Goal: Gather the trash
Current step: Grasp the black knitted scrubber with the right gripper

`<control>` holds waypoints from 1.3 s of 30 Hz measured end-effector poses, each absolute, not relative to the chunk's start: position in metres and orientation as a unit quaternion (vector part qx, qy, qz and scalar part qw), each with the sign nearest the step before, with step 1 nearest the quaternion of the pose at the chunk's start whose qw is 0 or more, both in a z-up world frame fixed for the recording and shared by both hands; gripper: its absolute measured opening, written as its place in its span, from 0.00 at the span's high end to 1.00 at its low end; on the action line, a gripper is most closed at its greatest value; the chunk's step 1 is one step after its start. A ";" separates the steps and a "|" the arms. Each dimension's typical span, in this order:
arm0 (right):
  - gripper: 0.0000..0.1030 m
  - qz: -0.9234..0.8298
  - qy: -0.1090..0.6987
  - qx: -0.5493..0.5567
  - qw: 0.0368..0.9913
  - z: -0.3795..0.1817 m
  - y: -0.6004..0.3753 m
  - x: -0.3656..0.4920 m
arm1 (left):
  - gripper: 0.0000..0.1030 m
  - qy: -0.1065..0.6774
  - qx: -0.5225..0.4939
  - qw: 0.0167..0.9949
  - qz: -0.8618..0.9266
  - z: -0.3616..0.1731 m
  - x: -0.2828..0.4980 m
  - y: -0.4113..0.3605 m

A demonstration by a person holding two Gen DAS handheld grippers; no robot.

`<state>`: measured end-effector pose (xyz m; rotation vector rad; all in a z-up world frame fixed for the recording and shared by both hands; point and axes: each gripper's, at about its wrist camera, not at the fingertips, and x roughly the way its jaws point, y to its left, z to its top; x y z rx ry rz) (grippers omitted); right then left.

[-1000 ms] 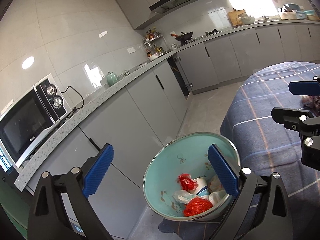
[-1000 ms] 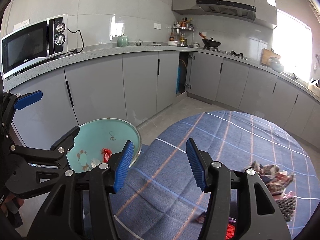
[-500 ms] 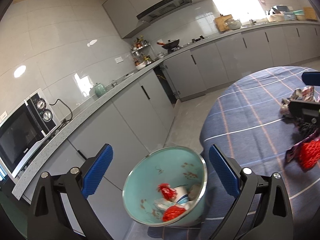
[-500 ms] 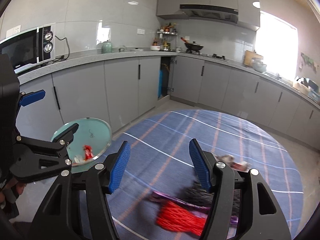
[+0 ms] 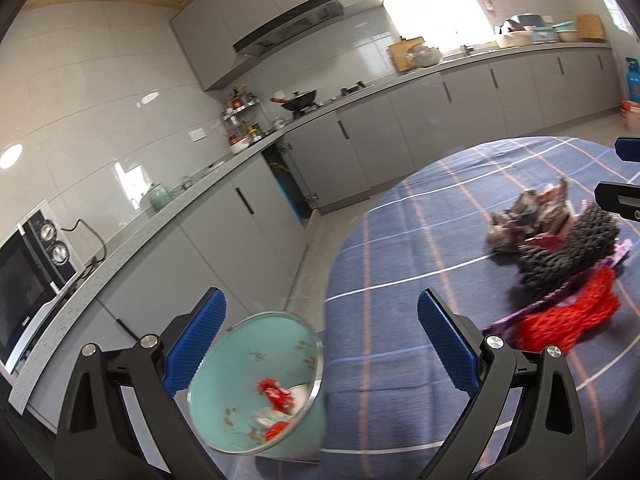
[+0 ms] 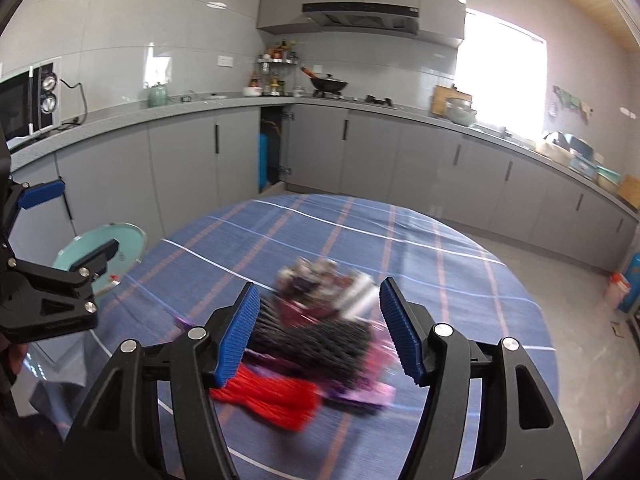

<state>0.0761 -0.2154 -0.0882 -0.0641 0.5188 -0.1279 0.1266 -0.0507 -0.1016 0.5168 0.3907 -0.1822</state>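
Right wrist view now has the round table filling its middle, where a second ago the bin sat near centre; both hands have swung right toward the remaining litter, so one drop looks finished and the next pick is probably starting. Its cloth is soft blue plaid with white and orange lines. The bin, a turquoise bucket with a shiny metal rim, stands at the table's left edge and already holds red and white scraps. The trash pile lies on the cloth, blurred: black mesh, red netting, purple wrapper, crinkled foil-like packets. The right gripper is opening its ribbed blue pads; the pile shows between them, not touched as far as I can tell. The left gripper gapes wide and empty above the bin.
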 end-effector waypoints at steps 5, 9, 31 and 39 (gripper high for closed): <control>0.37 -0.097 0.267 -0.028 0.958 -0.099 -0.245 0.059 | 0.08 0.197 0.261 0.938 -0.116 -0.110 0.121 -0.074; 0.37 -0.114 0.277 -0.029 0.954 -0.110 -0.260 0.048 | 0.08 0.196 0.269 0.933 -0.141 -0.114 0.114 -0.095; 0.36 -0.072 0.316 0.008 0.946 -0.134 -0.248 0.096 | 0.08 0.224 0.277 0.926 -0.123 -0.132 0.137 -0.098; 0.87 -0.037 0.355 0.011 0.934 -0.142 -0.242 0.108 | 0.08 0.227 0.277 0.924 -0.131 -0.135 0.139 -0.096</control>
